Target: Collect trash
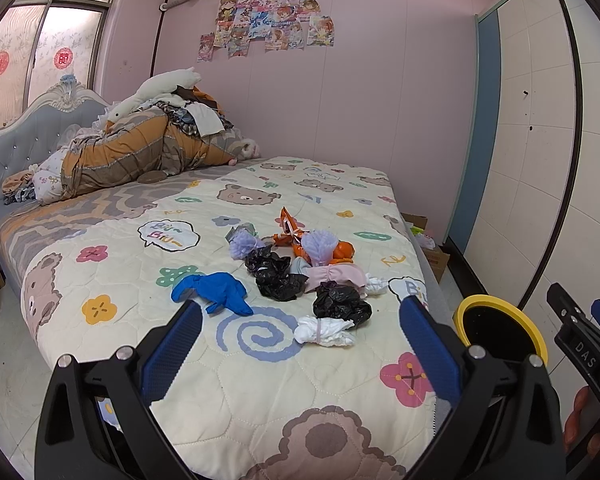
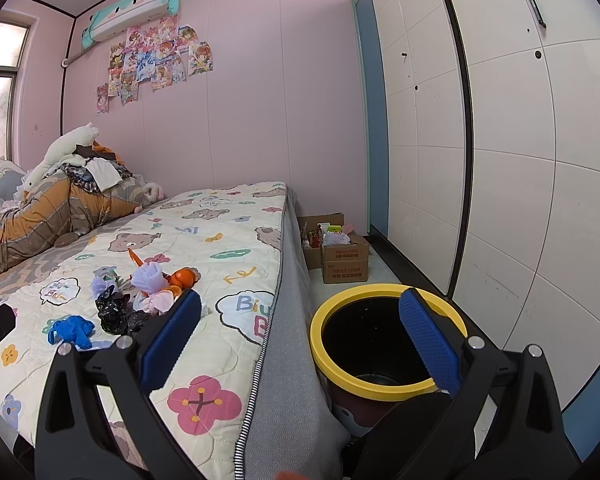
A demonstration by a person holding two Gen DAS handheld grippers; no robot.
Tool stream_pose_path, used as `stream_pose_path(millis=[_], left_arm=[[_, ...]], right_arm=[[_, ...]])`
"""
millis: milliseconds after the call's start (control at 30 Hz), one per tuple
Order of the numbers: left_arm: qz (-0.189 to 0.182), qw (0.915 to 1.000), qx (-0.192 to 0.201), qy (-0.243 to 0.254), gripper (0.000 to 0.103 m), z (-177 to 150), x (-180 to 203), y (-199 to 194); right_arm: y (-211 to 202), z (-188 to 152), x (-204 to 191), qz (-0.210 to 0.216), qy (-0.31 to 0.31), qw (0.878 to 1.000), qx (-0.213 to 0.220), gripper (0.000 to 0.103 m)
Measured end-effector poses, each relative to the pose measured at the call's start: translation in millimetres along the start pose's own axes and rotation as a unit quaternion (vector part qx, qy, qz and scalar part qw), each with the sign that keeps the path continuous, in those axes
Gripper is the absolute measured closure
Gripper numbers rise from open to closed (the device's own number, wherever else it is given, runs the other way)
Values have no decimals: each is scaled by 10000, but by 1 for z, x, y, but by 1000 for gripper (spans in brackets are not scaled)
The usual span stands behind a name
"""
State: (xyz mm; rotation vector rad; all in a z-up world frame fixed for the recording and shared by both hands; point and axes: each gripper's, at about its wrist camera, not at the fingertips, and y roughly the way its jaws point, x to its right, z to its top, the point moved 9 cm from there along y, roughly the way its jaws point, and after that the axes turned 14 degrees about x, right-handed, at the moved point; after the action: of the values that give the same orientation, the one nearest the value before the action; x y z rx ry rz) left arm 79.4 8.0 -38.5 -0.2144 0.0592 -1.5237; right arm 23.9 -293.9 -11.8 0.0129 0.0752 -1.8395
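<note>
Crumpled plastic trash pile [image 1: 296, 276] on the quilted bed [image 1: 260, 380].
Left gripper [image 1: 300, 320] and right gripper [image 2: 300, 312] fingers wide, empty; yellow-rimmed black bin [image 2: 380, 388] beside bed.

Black gripper [image 1: 300, 316] frames, blue ribbed jaws

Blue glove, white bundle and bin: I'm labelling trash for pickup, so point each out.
blue glove [image 1: 212, 292], left wrist view, on its crumpled middle.
white bundle [image 1: 325, 331], left wrist view, beside its band.
bin [image 2: 320, 348], right wrist view, on its yellow rim.
</note>
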Motion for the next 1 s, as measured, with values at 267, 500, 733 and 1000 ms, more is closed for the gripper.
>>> stream_pose_path(millis=[267, 500, 733, 1000], left_arm=[[0, 10000, -3, -7, 8, 0, -1, 0], [0, 10000, -4, -12, 8, 0, 0, 0], [3, 10000, -5, -10, 8, 0, 0, 0], [0, 10000, -20, -16, 8, 0, 0, 1]], right_arm=[[0, 1, 0, -4, 6, 10000, -5, 8], [1, 1, 1, -3, 6, 10000, -12, 8], [1, -2, 0, -3, 5, 10000, -19, 8], [2, -4, 0, -10, 5, 10000, -34, 8]])
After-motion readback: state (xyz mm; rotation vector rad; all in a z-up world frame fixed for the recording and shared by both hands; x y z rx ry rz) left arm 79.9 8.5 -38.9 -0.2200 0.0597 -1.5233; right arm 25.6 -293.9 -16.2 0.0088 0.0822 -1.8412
